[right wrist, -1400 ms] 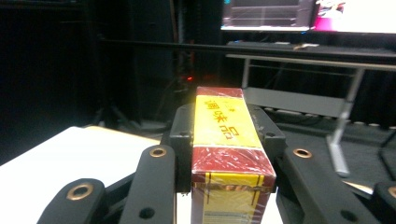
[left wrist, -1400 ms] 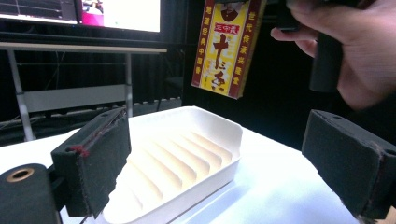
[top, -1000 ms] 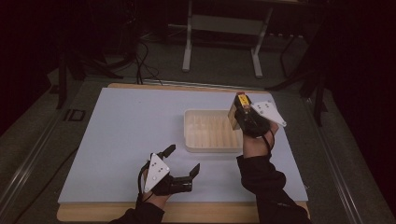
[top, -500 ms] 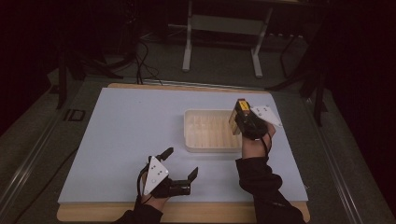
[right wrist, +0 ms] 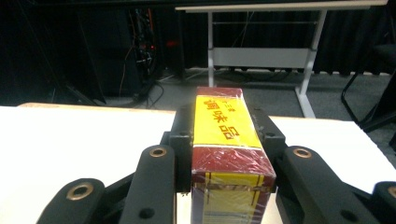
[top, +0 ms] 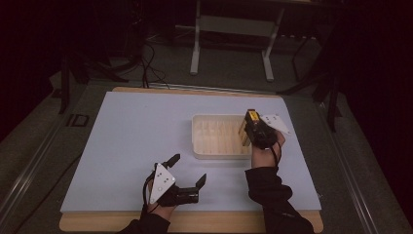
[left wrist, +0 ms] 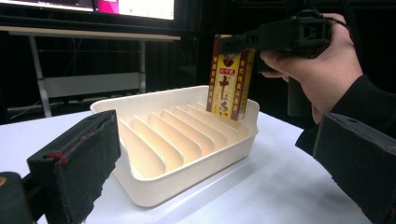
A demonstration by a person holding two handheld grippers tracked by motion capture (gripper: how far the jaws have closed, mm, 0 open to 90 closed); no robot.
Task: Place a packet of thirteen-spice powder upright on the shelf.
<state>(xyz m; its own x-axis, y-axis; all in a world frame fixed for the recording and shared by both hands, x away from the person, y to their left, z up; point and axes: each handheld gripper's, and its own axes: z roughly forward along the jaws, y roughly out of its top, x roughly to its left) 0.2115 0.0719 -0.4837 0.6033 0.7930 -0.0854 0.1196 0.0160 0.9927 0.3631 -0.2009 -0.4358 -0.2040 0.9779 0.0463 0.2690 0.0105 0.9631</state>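
The right gripper [top: 247, 127] holds a red and yellow box [left wrist: 230, 79] with printed characters upright, its fingers clamped on the box's upper part from both sides. The box's lower end sits inside the cream slotted tray [top: 199, 146], at the tray's right end, among the last of its thin dividers. In the right gripper view the box [right wrist: 227, 140] fills the gap between the two black fingers, its wrapped top face glossy. The tray rests on the pale tabletop [top: 131, 131], toward its right half.

The left gripper [top: 190, 169] lies low over the near edge of the tabletop, well apart from the tray, with its fingers spread wide and nothing between them; they have just been opening. Its padded fingers [left wrist: 77, 163] frame the tray in the left gripper view.
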